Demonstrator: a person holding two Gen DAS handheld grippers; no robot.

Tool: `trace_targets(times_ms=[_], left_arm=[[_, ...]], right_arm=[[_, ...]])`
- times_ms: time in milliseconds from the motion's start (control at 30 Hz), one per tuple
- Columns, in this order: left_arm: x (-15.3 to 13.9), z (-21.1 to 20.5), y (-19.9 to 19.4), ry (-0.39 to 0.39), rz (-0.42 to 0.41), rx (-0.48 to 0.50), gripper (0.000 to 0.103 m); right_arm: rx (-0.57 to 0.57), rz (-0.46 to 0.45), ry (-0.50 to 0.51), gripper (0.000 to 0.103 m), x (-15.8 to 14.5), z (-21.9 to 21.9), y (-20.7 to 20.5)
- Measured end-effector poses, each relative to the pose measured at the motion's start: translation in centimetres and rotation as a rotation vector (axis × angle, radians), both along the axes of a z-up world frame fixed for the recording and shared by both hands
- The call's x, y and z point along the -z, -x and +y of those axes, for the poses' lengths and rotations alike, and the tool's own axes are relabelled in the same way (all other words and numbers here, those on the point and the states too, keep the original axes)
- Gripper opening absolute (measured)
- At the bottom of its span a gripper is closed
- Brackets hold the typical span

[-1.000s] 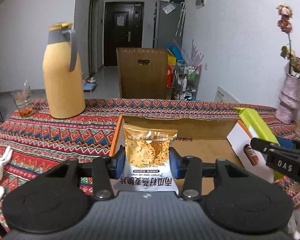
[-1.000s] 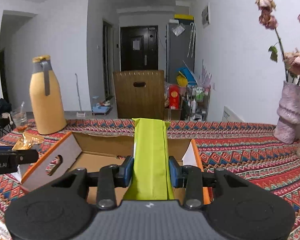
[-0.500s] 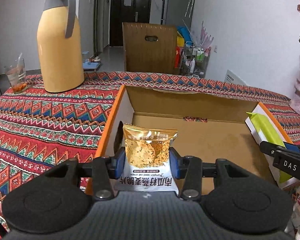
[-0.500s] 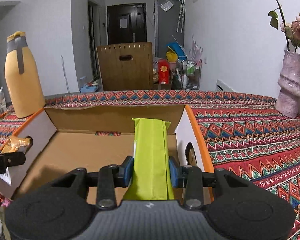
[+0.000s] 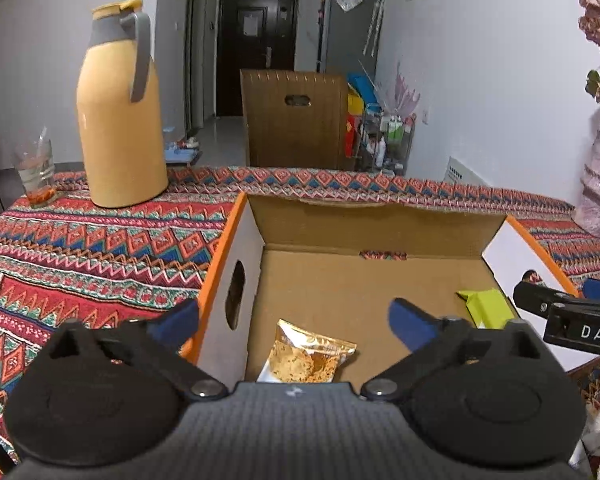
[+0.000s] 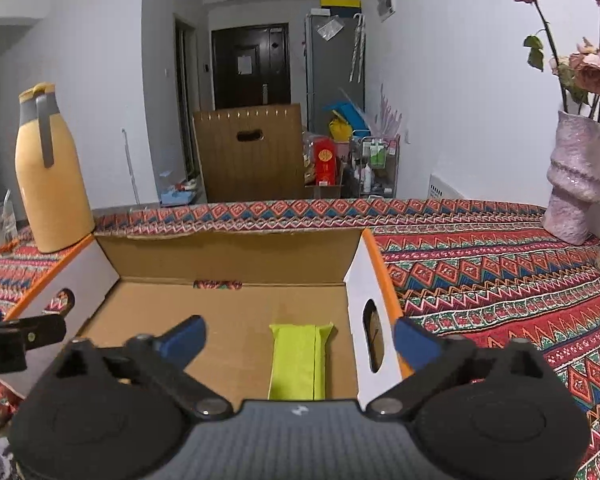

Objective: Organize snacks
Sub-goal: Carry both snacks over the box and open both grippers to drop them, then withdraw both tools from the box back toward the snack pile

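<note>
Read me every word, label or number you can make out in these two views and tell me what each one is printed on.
"DAS": white letters on the black body of the right tongs, at the right edge of the left wrist view; cut off by the frame.
Snack packet in the cardboard box: no print legible.
Green packet: no print visible.
Notice on the dark door: too small to read.
Red box on the floor: gold emblem, unreadable.

Left gripper (image 5: pixel 294 320), jaws opening, above an open brown cardboard box with orange rims (image 5: pixel 380 216). A gold crisp packet (image 5: pixel 306 356) and a lime-green packet (image 5: pixel 486 306) lie on its floor. Yellow thermos jug (image 5: pixel 118 120) behind, on patterned cloth (image 5: pixel 100 248).
</note>
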State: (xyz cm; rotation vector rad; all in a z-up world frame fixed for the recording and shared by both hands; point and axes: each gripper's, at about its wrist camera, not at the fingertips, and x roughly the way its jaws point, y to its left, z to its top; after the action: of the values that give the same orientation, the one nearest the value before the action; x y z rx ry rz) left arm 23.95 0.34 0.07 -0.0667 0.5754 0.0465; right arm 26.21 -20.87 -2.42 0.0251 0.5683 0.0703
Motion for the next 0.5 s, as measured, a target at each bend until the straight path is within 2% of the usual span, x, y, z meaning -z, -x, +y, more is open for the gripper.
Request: trace_targets(times_ms=[500], left_arm=[[-1.8, -0.1, 1.4, 0.003, -0.044, 0.000, 0.103]], right_arm=[[0.015, -0.060, -0.013, 0.103, -1.9, -0.5, 1.2]])
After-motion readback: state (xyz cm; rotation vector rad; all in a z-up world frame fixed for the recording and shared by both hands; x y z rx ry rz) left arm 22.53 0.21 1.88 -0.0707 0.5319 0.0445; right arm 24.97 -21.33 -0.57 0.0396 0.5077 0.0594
